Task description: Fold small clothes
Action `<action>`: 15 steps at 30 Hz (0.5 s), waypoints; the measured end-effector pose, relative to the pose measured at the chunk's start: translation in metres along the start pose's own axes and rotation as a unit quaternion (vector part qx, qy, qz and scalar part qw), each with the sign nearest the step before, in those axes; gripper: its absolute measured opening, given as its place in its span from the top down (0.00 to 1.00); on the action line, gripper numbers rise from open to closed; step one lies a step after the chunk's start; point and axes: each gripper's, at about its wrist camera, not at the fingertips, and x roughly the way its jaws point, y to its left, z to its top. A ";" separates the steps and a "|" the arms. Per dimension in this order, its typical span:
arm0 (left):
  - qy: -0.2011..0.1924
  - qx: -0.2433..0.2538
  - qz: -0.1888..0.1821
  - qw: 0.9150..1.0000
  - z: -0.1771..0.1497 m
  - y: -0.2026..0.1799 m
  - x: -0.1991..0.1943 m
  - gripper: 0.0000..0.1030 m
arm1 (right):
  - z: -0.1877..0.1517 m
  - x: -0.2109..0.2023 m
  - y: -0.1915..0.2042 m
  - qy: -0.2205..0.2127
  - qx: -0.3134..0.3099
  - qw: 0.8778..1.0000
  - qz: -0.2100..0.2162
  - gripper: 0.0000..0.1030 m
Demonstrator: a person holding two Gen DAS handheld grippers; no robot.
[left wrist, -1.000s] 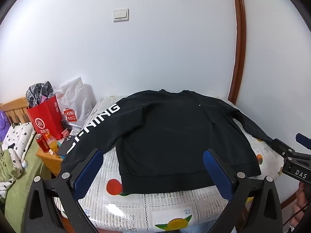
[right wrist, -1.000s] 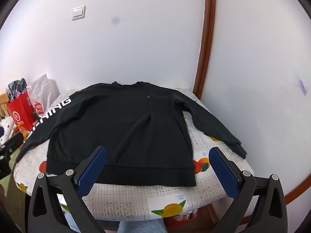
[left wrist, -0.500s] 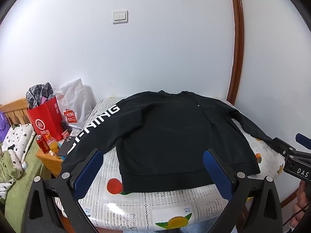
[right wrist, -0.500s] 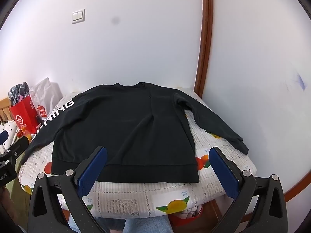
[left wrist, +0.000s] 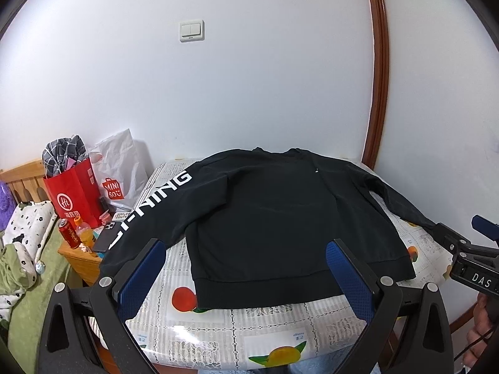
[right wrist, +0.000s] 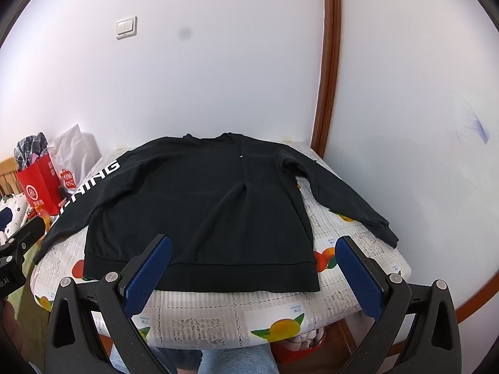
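A black long-sleeved sweatshirt (left wrist: 274,212) lies spread flat on the table, hem toward me, collar at the wall. It also shows in the right wrist view (right wrist: 202,205). Its left sleeve with white lettering (left wrist: 149,205) hangs over the table's left edge. Its right sleeve (right wrist: 343,193) runs down toward the right edge. My left gripper (left wrist: 246,268) is open and empty, held above the hem. My right gripper (right wrist: 252,261) is open and empty, held above the hem's right part. Neither touches the cloth.
The table (left wrist: 218,330) has a fruit-print cover. A red paper bag (left wrist: 75,193), a white bag (left wrist: 121,171), a can and a bottle (left wrist: 84,233) stand on a bedside stand at the left. Walls are behind and to the right. A bed (left wrist: 25,268) is at far left.
Both grippers have drawn back and risen slightly, so the sweatshirt looks smaller and more of the table's front edge shows. The sweatshirt has not moved.
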 end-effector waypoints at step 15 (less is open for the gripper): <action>0.002 -0.001 0.000 1.000 -0.002 0.001 0.000 0.00 | -0.001 -0.002 -0.003 -0.005 0.004 1.000 -0.003 0.00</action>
